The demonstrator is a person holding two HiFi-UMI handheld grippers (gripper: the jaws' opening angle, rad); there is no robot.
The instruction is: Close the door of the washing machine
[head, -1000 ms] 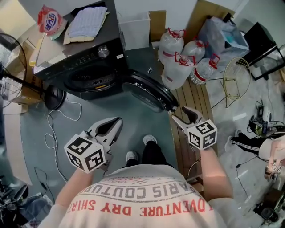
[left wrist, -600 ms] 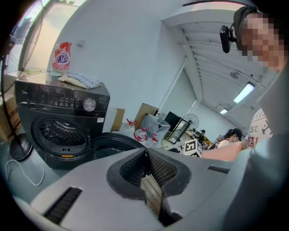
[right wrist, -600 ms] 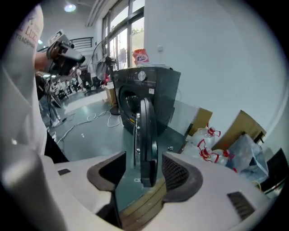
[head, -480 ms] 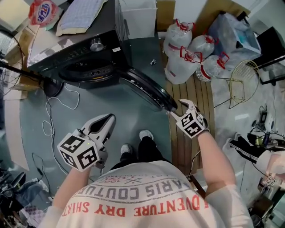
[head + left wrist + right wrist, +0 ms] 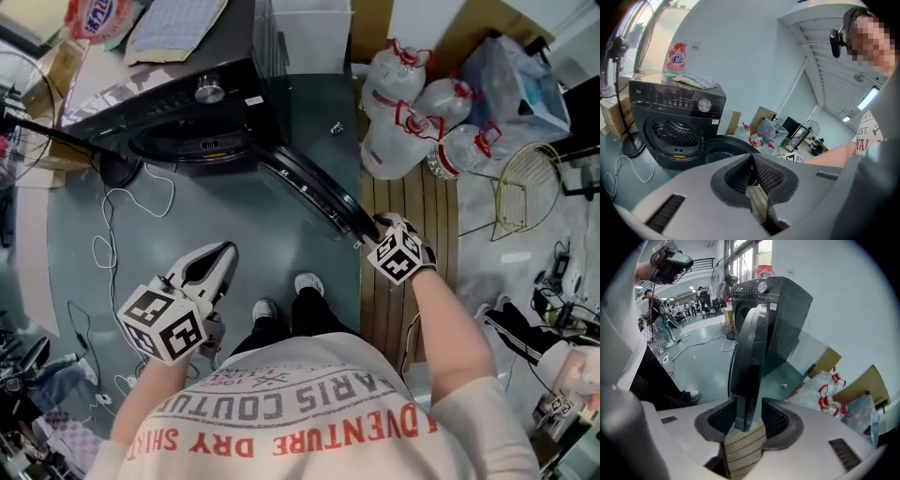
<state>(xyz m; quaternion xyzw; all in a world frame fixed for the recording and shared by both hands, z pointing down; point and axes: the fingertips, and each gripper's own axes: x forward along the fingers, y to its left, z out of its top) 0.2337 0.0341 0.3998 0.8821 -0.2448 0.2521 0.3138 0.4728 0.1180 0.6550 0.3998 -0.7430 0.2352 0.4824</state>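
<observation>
Washing machine: black front-loading washing machine (image 5: 202, 112) at the far edge of the grey floor (image 5: 281, 253), drum mouth uncovered.
Door: its round dark glazed door (image 5: 750, 357) stands swung wide, free edge toward me.
My right hand-held gripper (image 5: 749, 420): jaws closing astride the door's free edge, pads not yet pressing it.
My left hand-held gripper (image 5: 753, 161): jaw tips together, empty, above the floor.
</observation>
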